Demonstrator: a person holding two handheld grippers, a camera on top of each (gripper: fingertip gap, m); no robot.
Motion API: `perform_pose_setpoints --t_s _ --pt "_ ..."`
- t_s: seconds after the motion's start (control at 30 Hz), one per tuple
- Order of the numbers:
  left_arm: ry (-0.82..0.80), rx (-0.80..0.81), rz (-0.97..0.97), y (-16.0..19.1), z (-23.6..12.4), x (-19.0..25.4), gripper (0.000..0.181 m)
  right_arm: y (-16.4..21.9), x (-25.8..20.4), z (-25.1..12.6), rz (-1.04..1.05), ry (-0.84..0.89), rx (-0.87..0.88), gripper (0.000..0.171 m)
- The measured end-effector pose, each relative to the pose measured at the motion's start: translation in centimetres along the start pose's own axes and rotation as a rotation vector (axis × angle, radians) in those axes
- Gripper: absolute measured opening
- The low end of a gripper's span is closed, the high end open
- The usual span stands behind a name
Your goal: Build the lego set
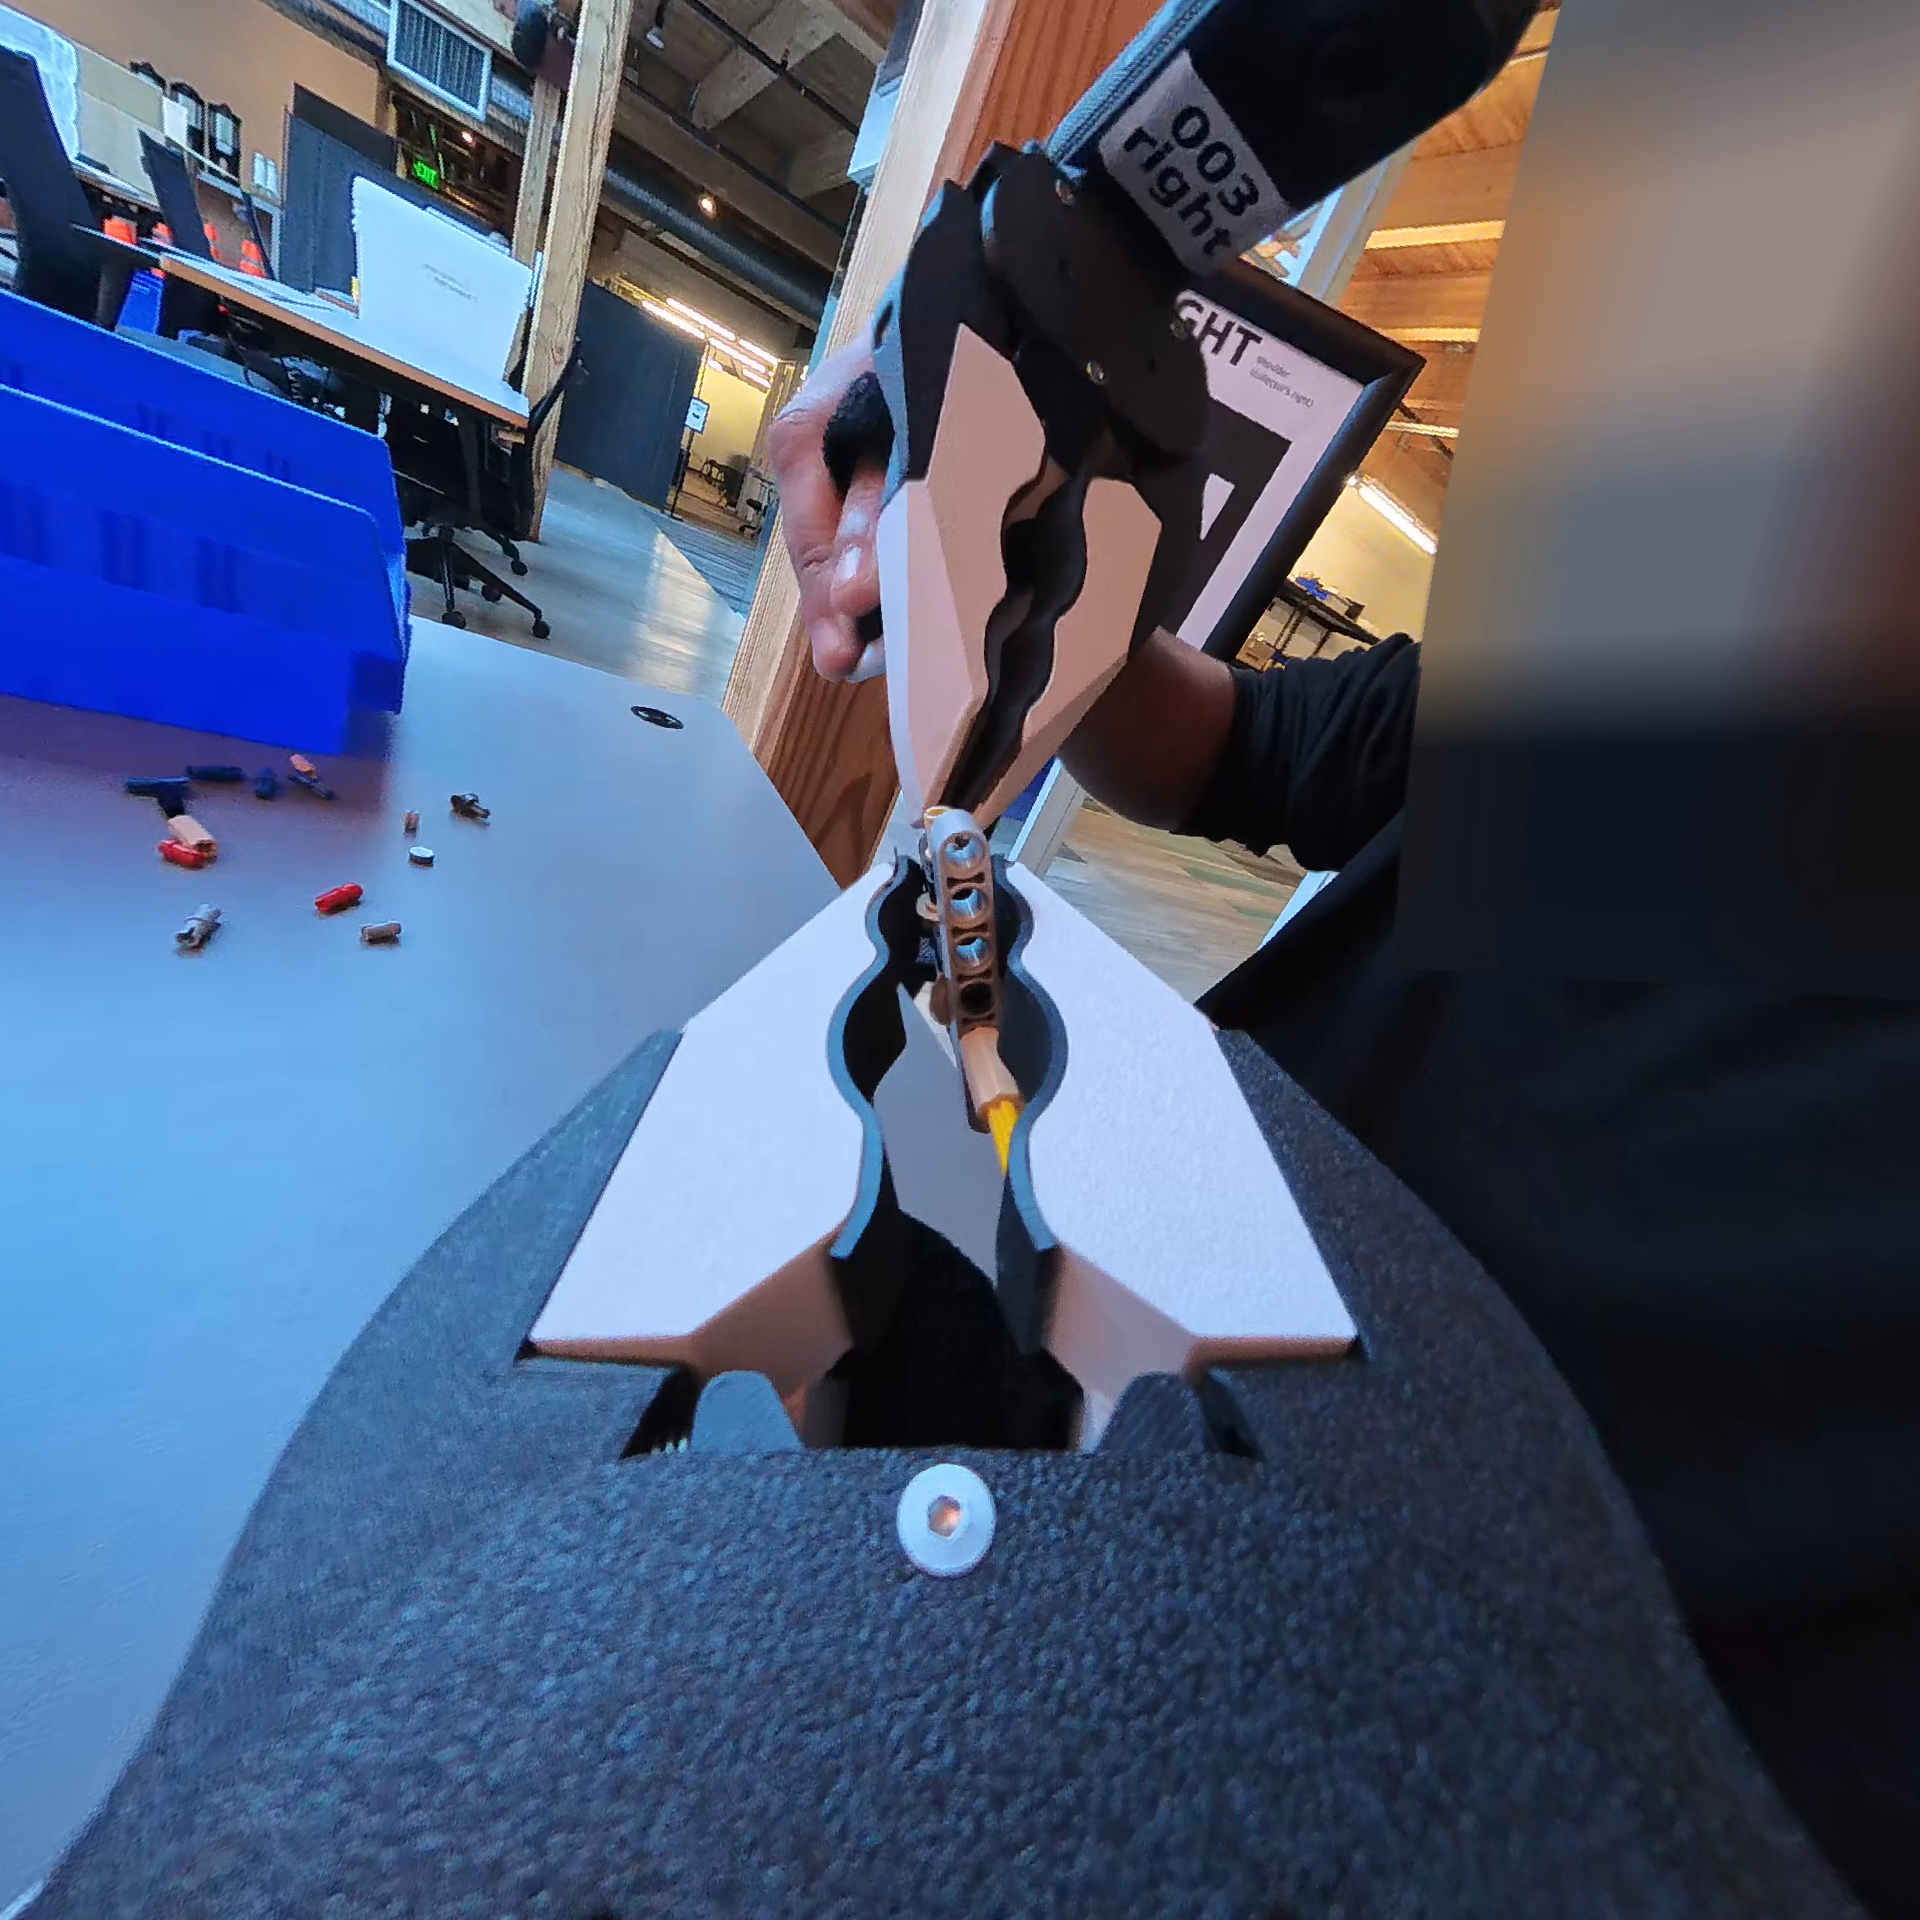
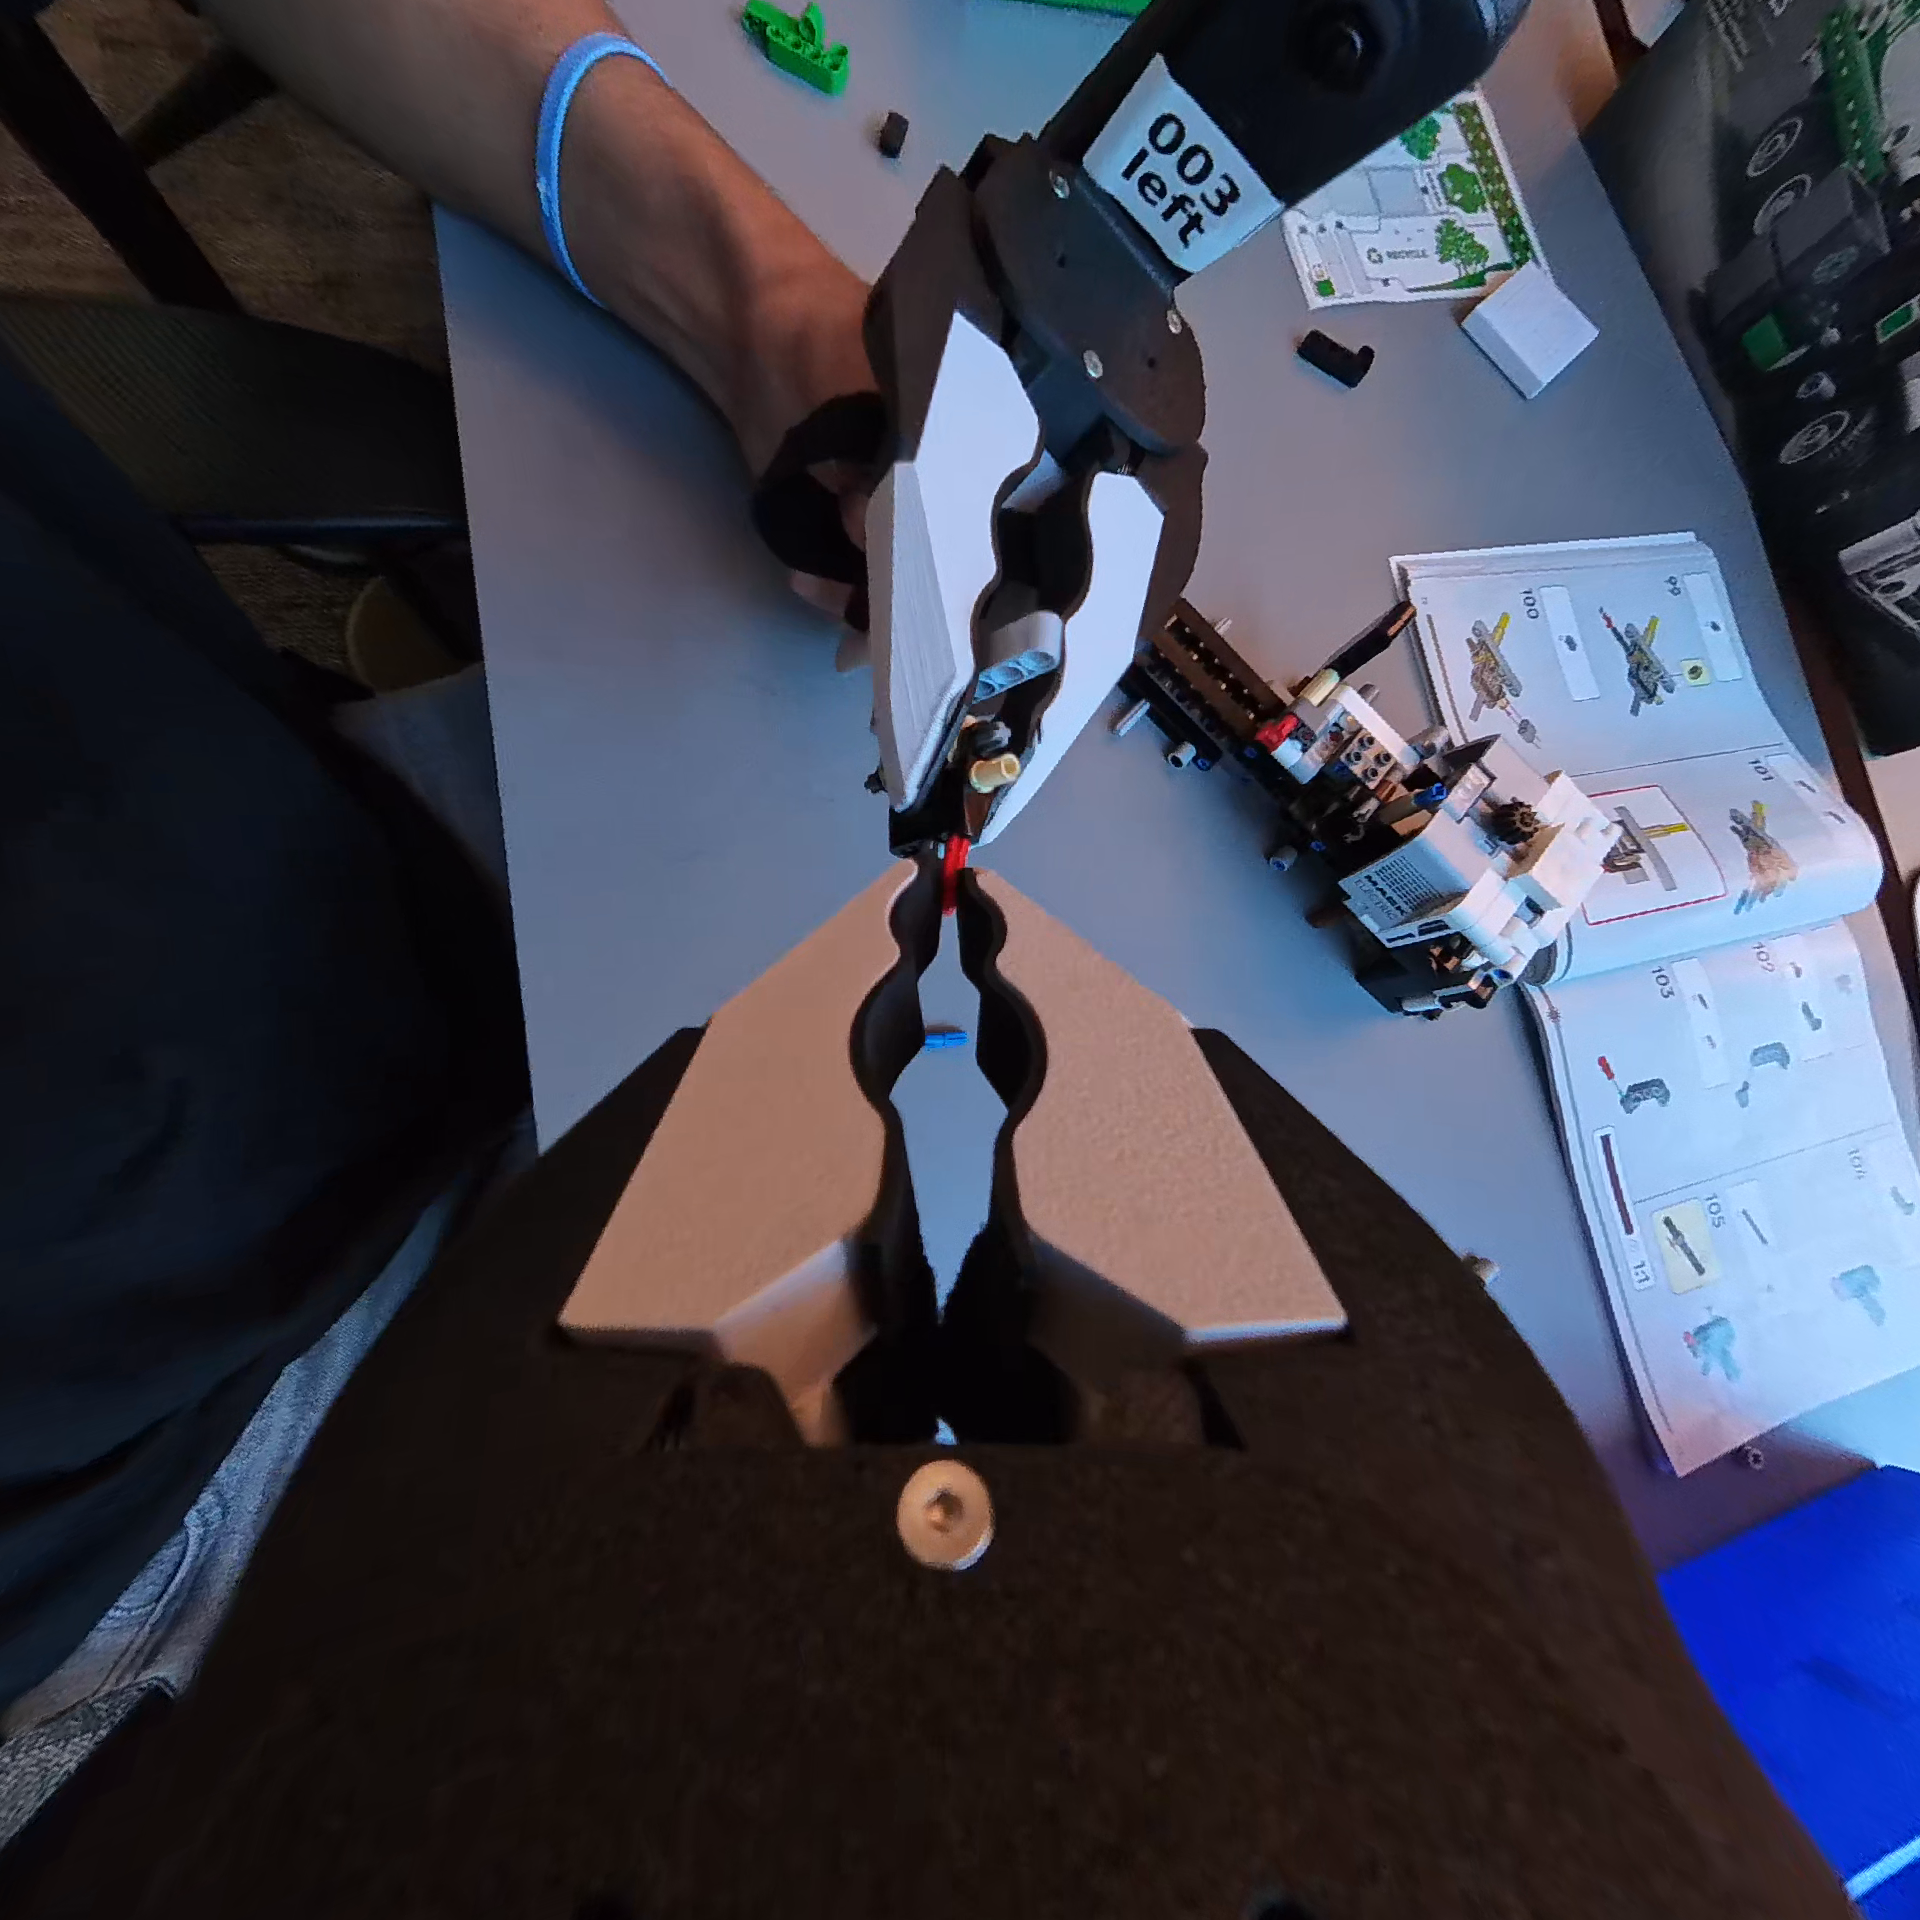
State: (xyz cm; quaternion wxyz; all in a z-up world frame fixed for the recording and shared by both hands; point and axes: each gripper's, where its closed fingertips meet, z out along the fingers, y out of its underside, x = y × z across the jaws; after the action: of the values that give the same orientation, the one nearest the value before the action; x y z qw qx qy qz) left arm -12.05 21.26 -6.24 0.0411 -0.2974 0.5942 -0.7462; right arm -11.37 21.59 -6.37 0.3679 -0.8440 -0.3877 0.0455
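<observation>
Jaws of the left gripper [image 1: 951,883] clamp a grey holed beam [image 1: 961,914] with a tan-and-yellow rod; the right gripper [image 2: 948,883] pinches a red pin [image 2: 953,871] against it. Misalignment could pop the pin loose. One half-built truck [image 2: 1444,842], one booklet [image 2: 1704,1039] on the counter [image 2: 675,727].

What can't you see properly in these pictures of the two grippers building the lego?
- Left wrist view: the lower end of the grey beam sits between the left gripper fingers, so how it joins the yellow axle is hidden.
- Right wrist view: the red pin in the right gripper is too small to tell where it goes in.
- Right wrist view: the booklet is cut off by the right edge.
- Left wrist view: a blurred patch covers the right side.
</observation>
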Motion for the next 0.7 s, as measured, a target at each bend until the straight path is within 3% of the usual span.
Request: perform_pose_setpoints --t_s 0.23,0.7 --pt "-0.015 -0.002 -0.025 0.27 0.08 -0.42 0.009 0.39 0.25 0.25 -0.019 0.035 -0.019 0.002" --pt "-0.052 -0.019 0.064 0.52 0.48 -0.20 0.009 0.48 -0.13 0.08 0.161 -0.092 0.159 0.002"
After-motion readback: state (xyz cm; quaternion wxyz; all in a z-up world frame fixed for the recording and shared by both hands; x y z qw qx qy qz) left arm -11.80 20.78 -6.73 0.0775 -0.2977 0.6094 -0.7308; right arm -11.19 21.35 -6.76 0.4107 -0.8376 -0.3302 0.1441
